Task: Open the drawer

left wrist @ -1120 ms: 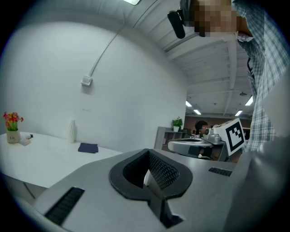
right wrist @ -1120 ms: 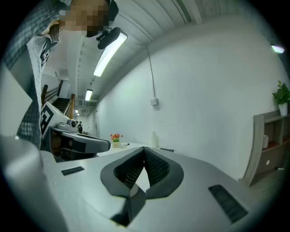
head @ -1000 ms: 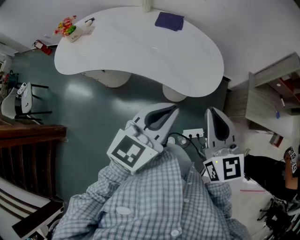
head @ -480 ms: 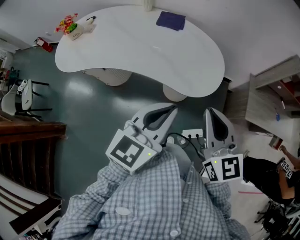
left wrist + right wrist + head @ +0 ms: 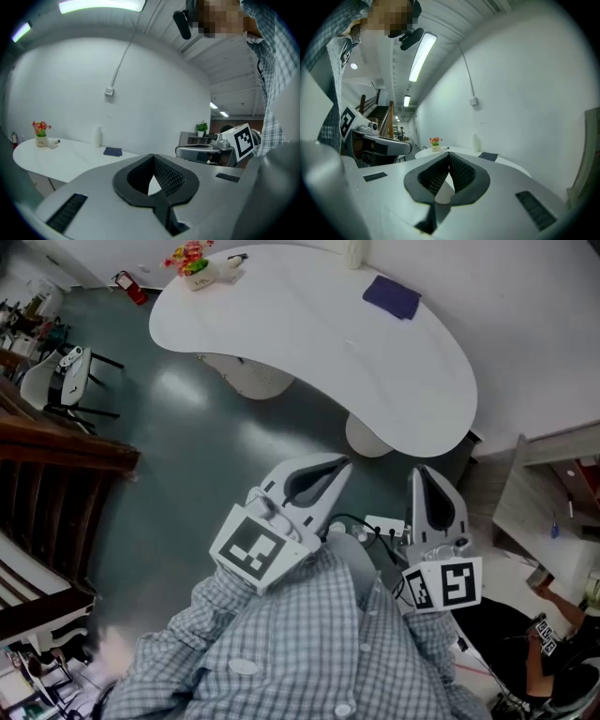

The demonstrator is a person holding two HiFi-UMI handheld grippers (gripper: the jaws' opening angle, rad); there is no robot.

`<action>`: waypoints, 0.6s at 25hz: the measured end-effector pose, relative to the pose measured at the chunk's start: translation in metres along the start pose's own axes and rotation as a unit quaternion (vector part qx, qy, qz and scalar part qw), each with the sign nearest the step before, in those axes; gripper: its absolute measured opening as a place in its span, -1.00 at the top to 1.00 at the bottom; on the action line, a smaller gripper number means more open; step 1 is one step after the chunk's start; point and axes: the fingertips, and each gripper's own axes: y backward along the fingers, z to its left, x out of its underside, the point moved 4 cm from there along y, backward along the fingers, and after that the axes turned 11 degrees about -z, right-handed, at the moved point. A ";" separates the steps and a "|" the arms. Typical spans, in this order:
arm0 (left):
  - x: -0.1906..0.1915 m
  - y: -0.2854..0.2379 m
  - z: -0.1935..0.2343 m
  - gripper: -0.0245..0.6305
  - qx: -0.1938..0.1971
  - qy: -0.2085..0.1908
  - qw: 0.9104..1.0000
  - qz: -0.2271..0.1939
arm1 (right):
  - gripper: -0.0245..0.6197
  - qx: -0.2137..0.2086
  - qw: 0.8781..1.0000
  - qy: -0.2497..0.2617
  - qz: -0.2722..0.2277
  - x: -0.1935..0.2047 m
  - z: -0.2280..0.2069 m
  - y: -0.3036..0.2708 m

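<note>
1. Your left gripper (image 5: 343, 463) and right gripper (image 5: 422, 472) hover just past your checked shirt (image 5: 309, 652). The jaws of both are pressed together and pinch nothing.
2. Beyond them stands the white table (image 5: 309, 334). A blue cloth (image 5: 392, 296) lies on it, and a pot (image 5: 198, 274) at the far end holds flowers.
3. You cannot pick out the drawer in any view. A shelf unit (image 5: 539, 493) stands to the right of the table.

White curved table (image 5: 309, 343) sits well beyond the fingertips (image 5: 323, 474), 1 blue cloth (image 5: 392, 296) far right on it, flowers (image 5: 190, 257) at its far-left end; a power strip (image 5: 384, 525) lies on the floor (image 5: 187, 456) between both pairs.
</note>
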 end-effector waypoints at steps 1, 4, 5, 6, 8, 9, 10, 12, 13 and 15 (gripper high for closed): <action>0.000 0.004 0.001 0.91 -0.015 0.005 1.000 0.000 | 0.90 -0.007 1.000 -0.008 0.000 0.001 0.000 -0.002; 0.000 0.019 0.008 0.91 -0.060 0.020 0.998 -0.004 | 0.90 -0.036 0.999 -0.018 0.002 0.005 0.005 -0.012; -0.001 0.025 0.011 0.91 -0.076 0.021 0.997 -0.007 | 0.90 -0.052 0.998 -0.017 0.005 0.007 0.009 -0.018; -0.001 0.031 0.013 0.91 -0.090 0.021 0.996 -0.010 | 0.90 -0.069 0.997 -0.016 0.008 0.008 0.015 -0.023; 0.000 0.046 0.018 0.91 -0.115 0.024 0.993 -0.012 | 0.90 -0.099 0.995 -0.014 0.012 0.010 0.030 -0.032; 0.000 0.052 0.022 0.91 -0.126 0.025 0.992 -0.014 | 0.90 -0.112 0.994 -0.012 0.012 0.011 0.038 -0.037; -0.001 0.059 0.027 0.91 -0.138 0.025 0.990 -0.017 | 0.90 -0.125 0.992 -0.010 0.013 0.011 0.045 -0.043; -0.003 0.072 0.037 0.91 -0.162 0.025 0.986 -0.027 | 0.90 -0.148 0.989 -0.006 0.014 0.012 0.060 -0.054; -0.004 0.080 0.042 0.91 -0.173 0.026 0.984 -0.031 | 0.90 -0.159 0.987 -0.005 0.016 0.014 0.068 -0.059; -0.003 0.097 0.054 0.91 -0.195 0.028 0.980 -0.032 | 0.90 -0.177 0.984 -0.003 0.019 0.017 0.085 -0.071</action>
